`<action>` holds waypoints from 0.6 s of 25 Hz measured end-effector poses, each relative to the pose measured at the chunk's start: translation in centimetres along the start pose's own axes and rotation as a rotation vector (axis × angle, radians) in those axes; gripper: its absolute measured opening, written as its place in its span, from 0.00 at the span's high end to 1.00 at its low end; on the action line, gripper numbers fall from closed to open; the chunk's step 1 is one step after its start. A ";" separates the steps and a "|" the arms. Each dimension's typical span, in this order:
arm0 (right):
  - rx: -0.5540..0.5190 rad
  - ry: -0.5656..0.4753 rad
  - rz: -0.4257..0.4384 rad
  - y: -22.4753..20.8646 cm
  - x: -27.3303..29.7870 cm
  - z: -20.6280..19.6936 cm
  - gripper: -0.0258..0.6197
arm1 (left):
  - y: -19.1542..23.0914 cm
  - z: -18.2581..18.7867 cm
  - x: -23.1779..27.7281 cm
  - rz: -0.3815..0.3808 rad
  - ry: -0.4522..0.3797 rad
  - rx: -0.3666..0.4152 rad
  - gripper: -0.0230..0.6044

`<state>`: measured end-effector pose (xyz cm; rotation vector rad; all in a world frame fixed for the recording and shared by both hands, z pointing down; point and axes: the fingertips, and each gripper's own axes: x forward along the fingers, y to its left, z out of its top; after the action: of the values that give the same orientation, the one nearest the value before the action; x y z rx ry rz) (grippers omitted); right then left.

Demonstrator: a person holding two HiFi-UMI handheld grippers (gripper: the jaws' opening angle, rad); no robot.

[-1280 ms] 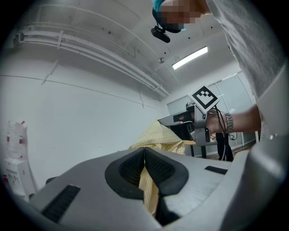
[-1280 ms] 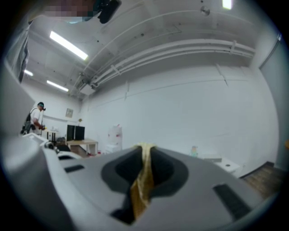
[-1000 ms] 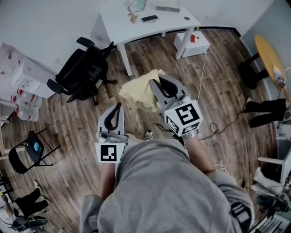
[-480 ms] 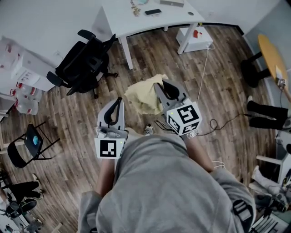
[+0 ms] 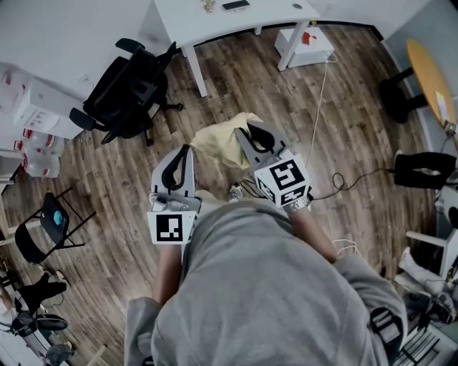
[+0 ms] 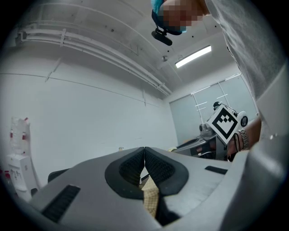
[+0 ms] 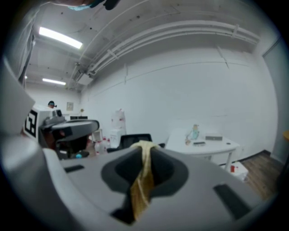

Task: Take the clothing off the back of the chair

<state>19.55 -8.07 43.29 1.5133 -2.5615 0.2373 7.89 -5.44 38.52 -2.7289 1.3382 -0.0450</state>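
A pale yellow garment [image 5: 218, 139] hangs in the air over the wood floor between my two grippers. My right gripper [image 5: 250, 129] is shut on it; in the right gripper view the cloth [image 7: 143, 176] runs over the fingertips and down between the jaws of that gripper [image 7: 145, 146]. My left gripper [image 5: 187, 148] is shut at the garment's left corner, and in the left gripper view a strip of the cloth [image 6: 151, 198] shows low between the closed jaws of that gripper [image 6: 144, 149]. The black office chair [image 5: 129, 93] stands bare at the upper left, apart from both grippers.
A white desk [image 5: 215, 21] stands against the far wall, with a white box [image 5: 304, 46] on the floor beside it. A cable [image 5: 318, 107] trails across the floor. A black folding chair [image 5: 39, 232] is at the left, a round wooden table [image 5: 429, 78] at the right.
My right gripper has sunk a little with the garment still in it. The left gripper has stayed where it was.
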 end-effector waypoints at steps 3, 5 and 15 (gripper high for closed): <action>0.001 0.006 0.004 0.4 0.1 -0.4 0.86 | -0.1 0.0 -0.1 0.002 -0.005 -0.006 0.91; 0.004 0.010 0.006 0.6 0.2 -0.6 0.86 | 0.0 -0.1 -0.2 0.000 0.000 -0.004 0.91; 0.019 0.032 0.040 2.2 0.7 -1.7 0.86 | 0.3 -0.5 -0.3 0.006 0.010 -0.009 0.91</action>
<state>17.35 -7.24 45.01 1.4539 -2.5729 0.2889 7.38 -5.41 38.99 -2.7355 1.3521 -0.0523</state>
